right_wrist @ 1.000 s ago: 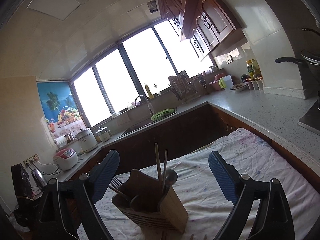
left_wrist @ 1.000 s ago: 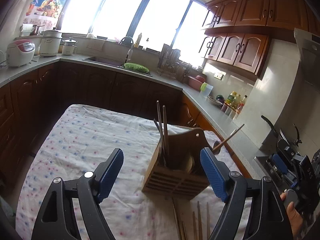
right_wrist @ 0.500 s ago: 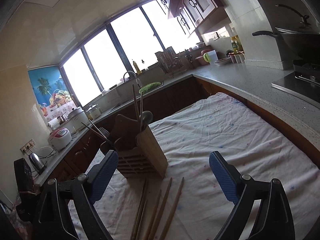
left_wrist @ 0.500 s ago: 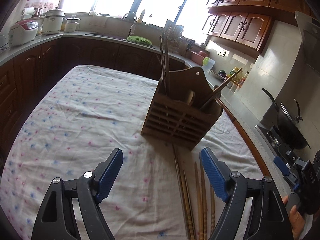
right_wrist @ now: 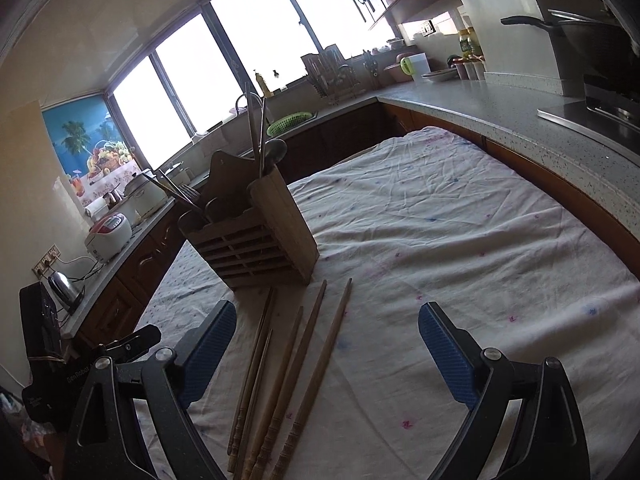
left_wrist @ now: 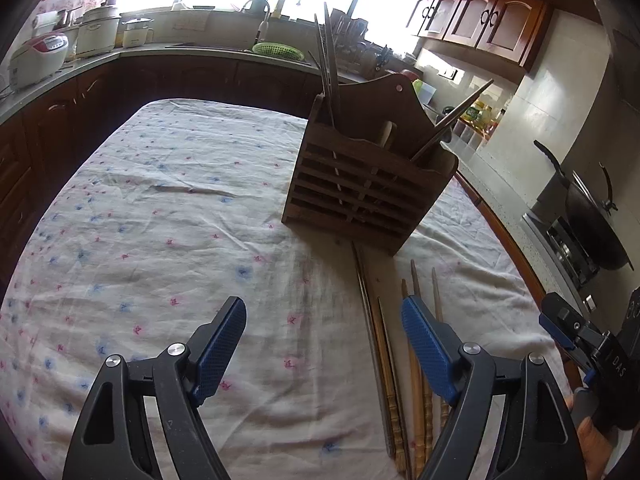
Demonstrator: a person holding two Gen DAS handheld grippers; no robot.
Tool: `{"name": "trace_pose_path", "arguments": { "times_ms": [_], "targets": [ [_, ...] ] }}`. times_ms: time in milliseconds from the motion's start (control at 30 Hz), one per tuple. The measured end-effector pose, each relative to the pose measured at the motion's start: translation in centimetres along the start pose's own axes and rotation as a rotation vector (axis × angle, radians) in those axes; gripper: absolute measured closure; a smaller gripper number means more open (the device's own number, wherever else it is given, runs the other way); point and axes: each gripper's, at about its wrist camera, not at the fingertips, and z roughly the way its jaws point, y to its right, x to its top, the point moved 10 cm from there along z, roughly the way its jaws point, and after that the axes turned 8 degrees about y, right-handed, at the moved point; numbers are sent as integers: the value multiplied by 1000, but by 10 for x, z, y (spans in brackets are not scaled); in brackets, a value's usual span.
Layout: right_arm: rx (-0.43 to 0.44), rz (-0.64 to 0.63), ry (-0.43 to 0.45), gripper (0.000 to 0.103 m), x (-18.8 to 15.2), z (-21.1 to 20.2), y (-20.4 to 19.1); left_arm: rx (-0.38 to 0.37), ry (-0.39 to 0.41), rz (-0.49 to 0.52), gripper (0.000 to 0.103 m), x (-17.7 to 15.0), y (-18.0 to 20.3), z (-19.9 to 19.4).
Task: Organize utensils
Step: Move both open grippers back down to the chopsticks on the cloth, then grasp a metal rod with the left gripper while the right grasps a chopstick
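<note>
I see a slatted wooden utensil holder (left_wrist: 370, 184) standing upright on the desk (left_wrist: 160, 220), which is draped in a wrinkled white cloth dotted with small pink and blue flowers. Dark chopsticks and a spoon poke up from its compartments. Just in front of it lie loose chopsticks (right_wrist: 296, 368); I count five in the right wrist view, slim, of turned wood with ridged handle ends, roughly parallel, tips toward the holder. My left hand-held gripper (left_wrist: 324, 344) hangs wide, blue textured pads over bare cloth, the chopsticks beside its right finger. My right hand-held gripper (right_wrist: 328, 344) is also wide, the chopsticks lying between its fingers, untouched. Around: dark wood cabinets, speckled counter, a wok (left_wrist: 592, 224), a rice cooker (right_wrist: 108, 236), a kettle (right_wrist: 66, 290).
</note>
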Motion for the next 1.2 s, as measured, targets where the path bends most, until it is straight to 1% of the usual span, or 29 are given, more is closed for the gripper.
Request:
{"name": "trace_pose_path", "arguments": {
  "times_ms": [67, 167, 300, 367, 433, 467, 533, 567, 633, 733, 833, 900, 1033, 1067, 1133, 1167, 1200],
  "targets": [
    [-6, -3, -14, 9, -2, 4, 1, 4, -22, 21, 23, -2, 5, 9],
    [-26, -6, -38, 9, -5, 12, 5, 40, -72, 62, 23, -4, 9, 28],
    [-37, -13, -71, 11, -8, 24, 9, 41, -105, 95, 24, -1, 19, 51],
    [-45, -15, -84, 15, -9, 30, 12, 44, -120, 117, 25, 1, 24, 65],
    [-48, -12, -103, 27, -10, 36, 15, 55, -133, 133, 26, 3, 27, 79],
    [-50, -7, -113, 31, -11, 40, 17, 57, -139, 137, 28, 4, 28, 87],
    [-55, 3, -135, 50, -14, 46, 22, 63, -153, 144, 35, 5, 29, 101],
    [-61, 7, -146, 53, -15, 50, 24, 67, -160, 145, 39, 6, 29, 108],
    [-69, 11, -164, 66, -17, 56, 28, 72, -171, 145, 45, 8, 28, 122],
    [-76, 13, -193, 77, -21, 67, 31, 84, -192, 140, 50, 9, 25, 141],
    [-75, 8, -216, 81, -24, 79, 30, 89, -209, 139, 55, 9, 23, 156],
    [-73, -1, -227, 82, -25, 86, 27, 86, -217, 139, 58, 7, 23, 163],
    [-77, -36, -262, 82, -30, 104, 20, 87, -209, 162, 59, 8, 28, 174],
    [-81, -45, -276, 82, -33, 109, 18, 87, -208, 170, 60, 7, 29, 176],
    [-91, -64, -301, 86, -39, 118, 16, 96, -203, 203, 60, 5, 32, 181],
    [-94, -70, -309, 86, -42, 122, 16, 105, -204, 219, 63, 4, 34, 183],
    [-99, -89, -298, 86, -41, 124, 14, 113, -199, 240, 63, 2, 36, 183]
  ]
}}
